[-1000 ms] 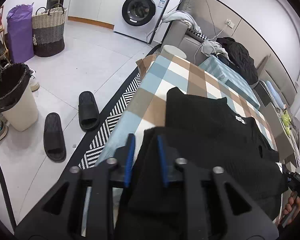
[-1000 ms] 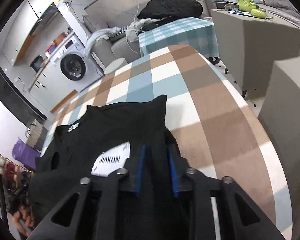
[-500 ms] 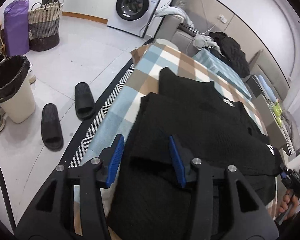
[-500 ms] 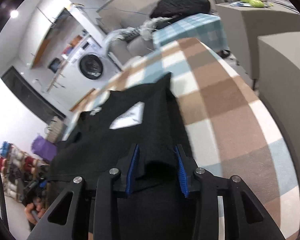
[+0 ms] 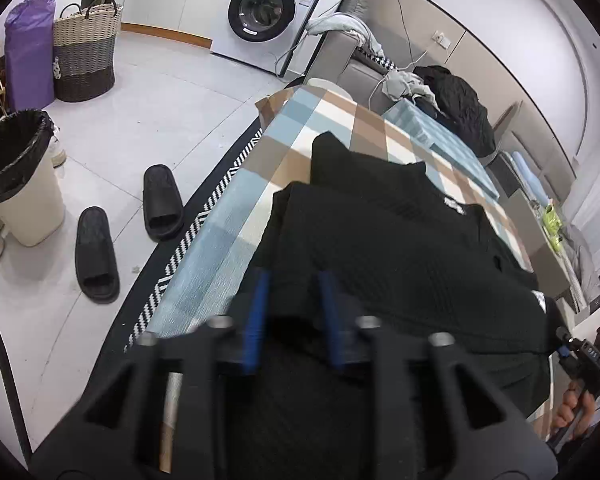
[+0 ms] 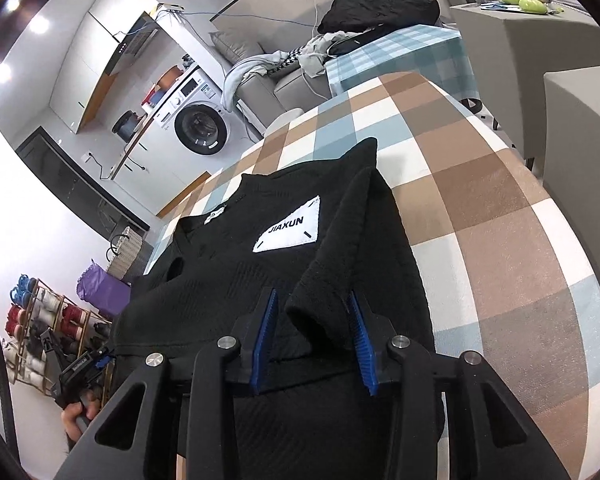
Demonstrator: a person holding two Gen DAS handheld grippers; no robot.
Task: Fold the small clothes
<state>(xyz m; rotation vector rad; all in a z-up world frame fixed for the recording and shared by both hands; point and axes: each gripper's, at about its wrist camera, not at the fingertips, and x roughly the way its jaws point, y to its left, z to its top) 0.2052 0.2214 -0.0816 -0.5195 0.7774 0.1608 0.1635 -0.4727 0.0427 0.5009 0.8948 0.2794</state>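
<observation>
A black knit top (image 5: 400, 240) lies on the checked table (image 5: 312, 120), its lower part folded up over the body. It also shows in the right wrist view (image 6: 260, 280) with a white JIAXUN label (image 6: 288, 230). My left gripper (image 5: 292, 312) is open, its blue pads on either side of the folded hem at the top's left edge. My right gripper (image 6: 312, 336) is open, with a folded corner of cloth lying loose between its pads (image 6: 360, 336) at the right edge.
The checked table (image 6: 500, 200) drops off to the right beside grey boxes (image 6: 580, 120). On the floor to the left are black slippers (image 5: 96, 252), a lined bin (image 5: 16, 184), a woven basket (image 5: 84, 48) and a washing machine (image 5: 268, 12). A sofa with clothes (image 5: 452, 100) stands behind.
Both grippers were shut on the top's lower hem and carried it up over the body. They have opened and drawn back a little, and the fold now rests on the top.
</observation>
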